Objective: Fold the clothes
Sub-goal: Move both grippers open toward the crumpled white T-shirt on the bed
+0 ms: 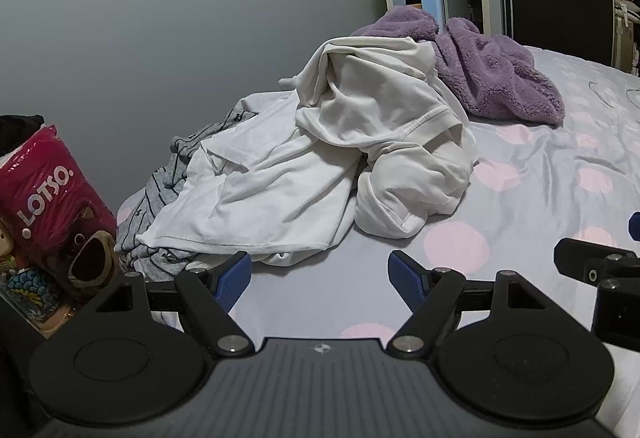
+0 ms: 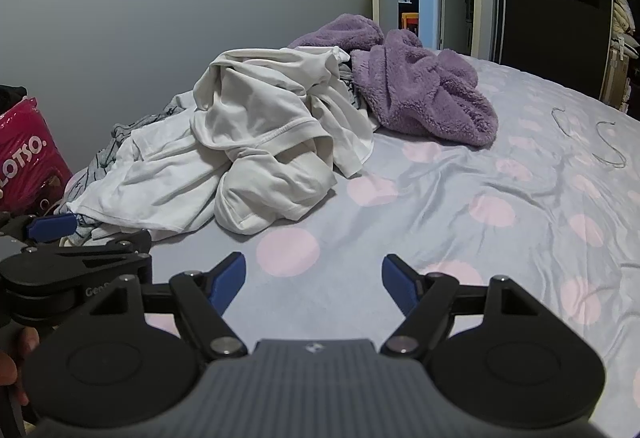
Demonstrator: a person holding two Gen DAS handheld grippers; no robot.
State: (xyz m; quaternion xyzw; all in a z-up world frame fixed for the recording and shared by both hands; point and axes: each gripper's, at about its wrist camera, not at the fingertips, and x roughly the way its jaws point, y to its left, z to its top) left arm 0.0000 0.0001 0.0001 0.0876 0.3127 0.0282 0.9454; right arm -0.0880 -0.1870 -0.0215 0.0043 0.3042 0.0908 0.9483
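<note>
Here: unsorted laundry heaped on a dotted bedsheet (image 1: pixel 540 174), nothing yet picked up.

Left wrist view: left gripper (image 1: pixel 320 280) spread and empty, aimed down at the white shirt (image 1: pixel 256 194) just ahead, likely the first pick. Right wrist view: right gripper (image 2: pixel 314 282) spread, empty, over bare sheet; purple fleece (image 2: pixel 424 94) at the pile's far side.
</note>
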